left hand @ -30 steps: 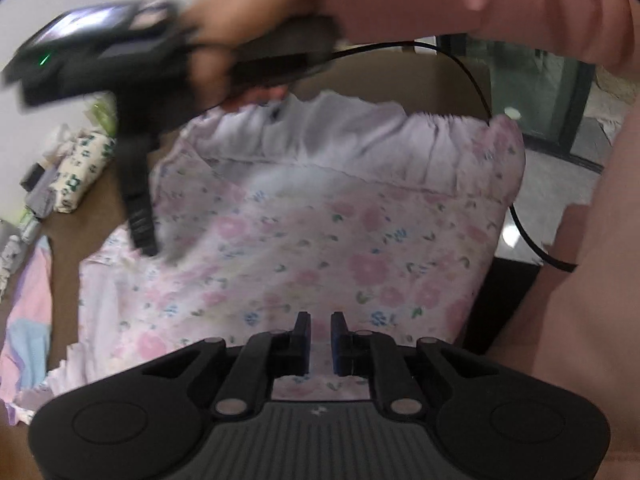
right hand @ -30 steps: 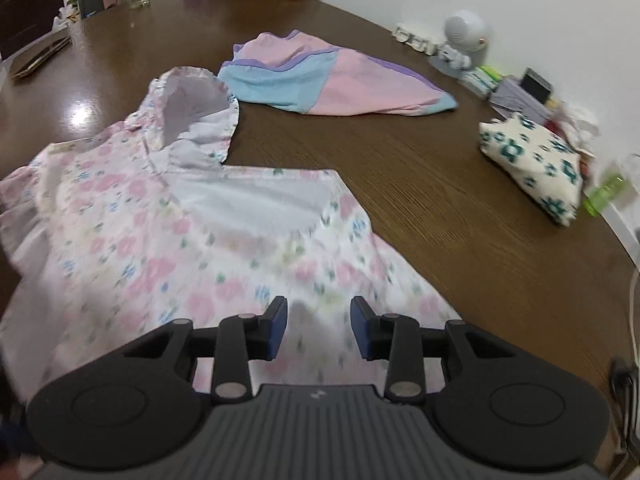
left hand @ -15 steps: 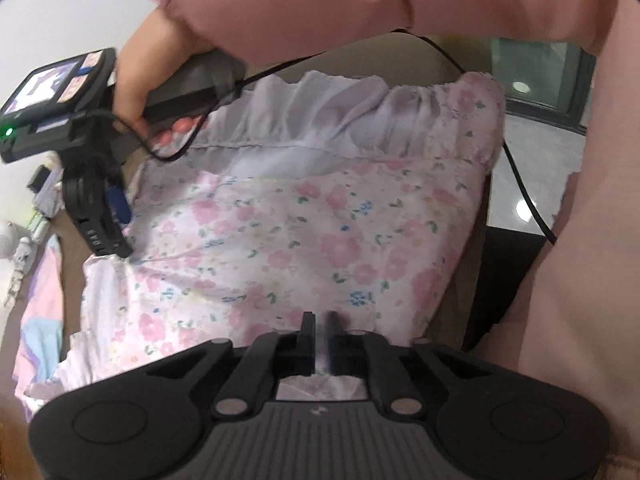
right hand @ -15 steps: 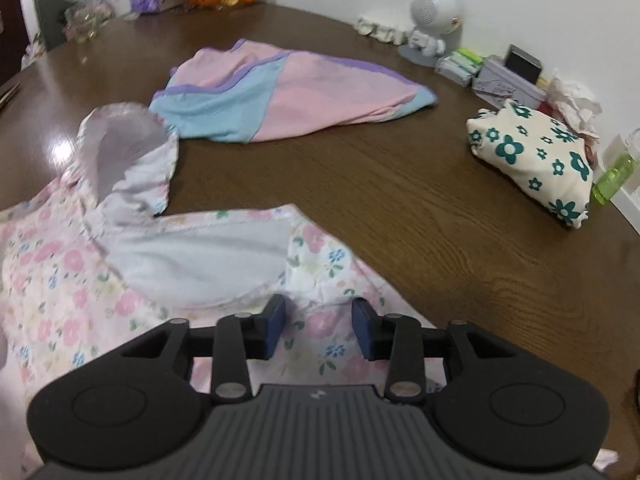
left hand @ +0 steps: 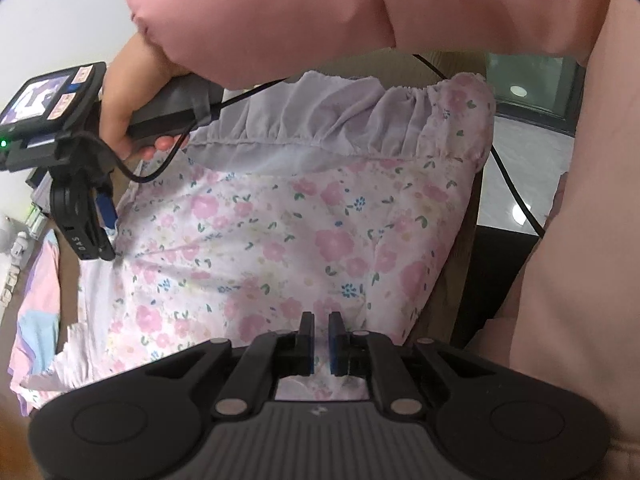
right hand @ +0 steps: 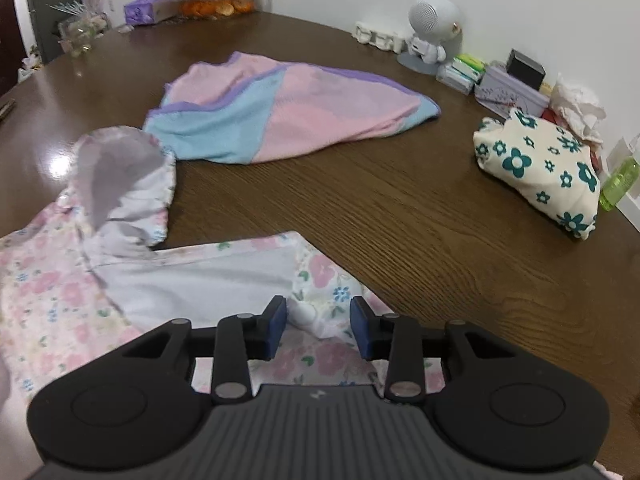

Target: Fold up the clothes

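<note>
Pink-flowered dress (left hand: 280, 240) spread across brown wood table (right hand: 400, 220), frilly hem at far side in left view, hood puffed up in right view. Left claw (left hand: 320, 340) tipped steeply down at near edge of dress, squeezed almost fully together, thin cloth pinched between blue pads. Right claw (right hand: 318, 320) also tipped down, tips on dress near neck opening, set partway apart, with small bump of cloth between pads (right hand: 276, 320) but not squeezed. Seen from left view: right claw (left hand: 100, 236) pointing down onto side of dress, gripped by bare hand (left hand: 120, 112) curled round grey handle, puffy pink sleeve (left hand: 280, 12) reaching over top. Farther back on table: pink and blue cloth (right hand: 300, 112), well apart from dress. Off to right: cream bundle (right hand: 540, 168) with green flowers.
</note>
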`<state>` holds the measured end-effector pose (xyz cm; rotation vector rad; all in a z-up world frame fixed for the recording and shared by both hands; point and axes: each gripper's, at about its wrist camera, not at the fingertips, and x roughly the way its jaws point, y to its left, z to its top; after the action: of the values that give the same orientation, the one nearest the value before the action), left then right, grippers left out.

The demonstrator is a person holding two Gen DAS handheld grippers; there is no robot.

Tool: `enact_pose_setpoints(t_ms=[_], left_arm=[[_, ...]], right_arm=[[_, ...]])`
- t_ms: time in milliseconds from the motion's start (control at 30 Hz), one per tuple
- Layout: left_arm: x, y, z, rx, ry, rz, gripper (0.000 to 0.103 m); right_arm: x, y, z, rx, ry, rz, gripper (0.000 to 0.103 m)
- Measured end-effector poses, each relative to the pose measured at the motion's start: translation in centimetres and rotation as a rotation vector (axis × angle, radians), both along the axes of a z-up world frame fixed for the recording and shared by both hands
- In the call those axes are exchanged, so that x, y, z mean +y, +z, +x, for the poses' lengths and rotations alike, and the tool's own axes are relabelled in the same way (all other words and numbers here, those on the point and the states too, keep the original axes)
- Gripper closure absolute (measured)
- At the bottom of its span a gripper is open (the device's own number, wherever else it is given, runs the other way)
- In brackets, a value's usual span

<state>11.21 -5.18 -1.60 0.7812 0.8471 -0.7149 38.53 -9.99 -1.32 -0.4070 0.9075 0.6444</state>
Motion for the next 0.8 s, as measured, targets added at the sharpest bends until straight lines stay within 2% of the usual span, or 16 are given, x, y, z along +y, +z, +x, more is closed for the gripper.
enact_pose_setpoints(t_ms=[200,267,400,467,600,700,800], left_arm=[[-0.1,-0.1,-0.5,-0.004,0.010,-0.008,0.103],[0.1,0.1,-0.5,-0.008,0.027,-0.013,0.093],[1.4,2.0,-0.1,-0.046,0.070,-0.079,0.091],[2.4,2.8,0.6,-0.077,0.116,-0.101,0.091],[3.6,2.5,2.7,-0.090,0.198,-0.095,0.091],[4.3,1.2,4.3,-0.065,0.243,-0.063,0.091],[4.8,0.3,5.1,-0.052,0.259,-0.039,0.092]], right_arm=[[0.1,-0.4,0.9,-0.035,-0.063,0.018,0.068],[0.1,-0.3,0.9,-0.031,-0.068,0.024,0.068],[-1.7,2.1,-0.3,-0.028,-0.063,0.113,0.065],[-3.0,3.6,-1.7,-0.034,-0.043,0.141,0.064],[-4.7,4.2,-5.8,-0.023,0.043,0.080,0.064],[-5.8,2.7,-9.3,0.005,0.116,0.025,0.063],[-6.5,1.2,-11.6,0.016,0.160,0.014,0.063]])
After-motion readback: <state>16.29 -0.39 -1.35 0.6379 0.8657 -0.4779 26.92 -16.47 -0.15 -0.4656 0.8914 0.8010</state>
